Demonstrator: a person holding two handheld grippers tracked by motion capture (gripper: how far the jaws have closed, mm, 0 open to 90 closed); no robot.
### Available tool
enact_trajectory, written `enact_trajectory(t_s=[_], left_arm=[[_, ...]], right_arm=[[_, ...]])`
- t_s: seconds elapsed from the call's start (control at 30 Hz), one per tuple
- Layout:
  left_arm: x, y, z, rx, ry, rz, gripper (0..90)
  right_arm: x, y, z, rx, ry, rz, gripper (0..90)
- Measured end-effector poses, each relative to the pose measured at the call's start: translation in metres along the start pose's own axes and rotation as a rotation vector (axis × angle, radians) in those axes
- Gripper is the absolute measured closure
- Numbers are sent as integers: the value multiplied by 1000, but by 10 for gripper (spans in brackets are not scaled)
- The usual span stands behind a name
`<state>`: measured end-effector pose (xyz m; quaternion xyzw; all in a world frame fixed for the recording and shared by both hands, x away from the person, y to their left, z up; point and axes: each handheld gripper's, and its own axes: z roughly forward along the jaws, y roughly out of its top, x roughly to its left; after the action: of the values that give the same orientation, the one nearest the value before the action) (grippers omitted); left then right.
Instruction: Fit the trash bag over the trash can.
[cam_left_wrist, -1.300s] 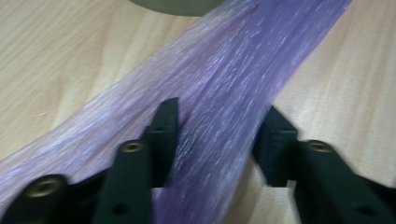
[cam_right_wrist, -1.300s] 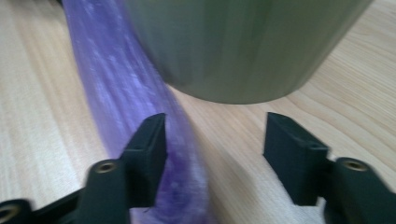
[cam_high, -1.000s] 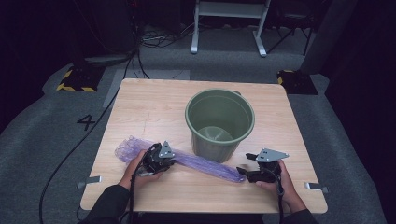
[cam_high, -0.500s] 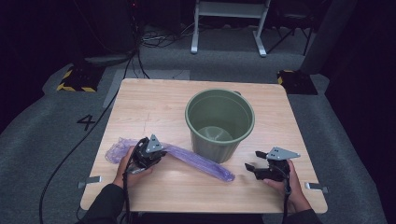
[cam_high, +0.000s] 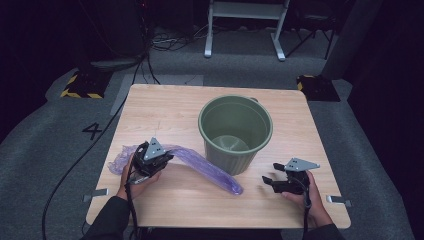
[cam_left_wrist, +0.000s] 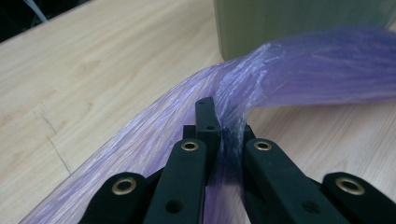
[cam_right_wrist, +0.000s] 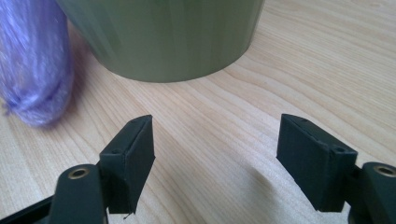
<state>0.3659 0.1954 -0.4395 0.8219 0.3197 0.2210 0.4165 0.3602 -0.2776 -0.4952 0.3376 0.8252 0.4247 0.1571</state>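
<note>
While a long purple plastic bag (cam_high: 200, 165) lies stretched across the tabletop (cam_high: 165, 115), just in front of the green plastic bucket (cam_high: 235, 132), the left gripper (cam_left_wrist: 219, 128) is clenched on a bunched fold near the bag's left end. Opposite, the right gripper (cam_right_wrist: 215, 140) hovers with jaws spread wide, holding nothing, near the bag's loose far end and beside the bucket. Thin film could slip from so small a pinch, or the trailing length could snag the bucket and drag it.
</note>
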Motion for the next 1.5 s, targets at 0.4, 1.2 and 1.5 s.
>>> enact_trajectory(t_s=[0.4,1.2,1.5], left_arm=[[15,17,-19,-127,23,-70,885],[27,72,-41,-274,31,-76,886],[29,82,-40,-322,26,-69,886]], right_arm=[[0,-2,2,18,1,5,275],[4,-1,1,18,7,-2,275],[5,1,-2,0,-2,6,268]])
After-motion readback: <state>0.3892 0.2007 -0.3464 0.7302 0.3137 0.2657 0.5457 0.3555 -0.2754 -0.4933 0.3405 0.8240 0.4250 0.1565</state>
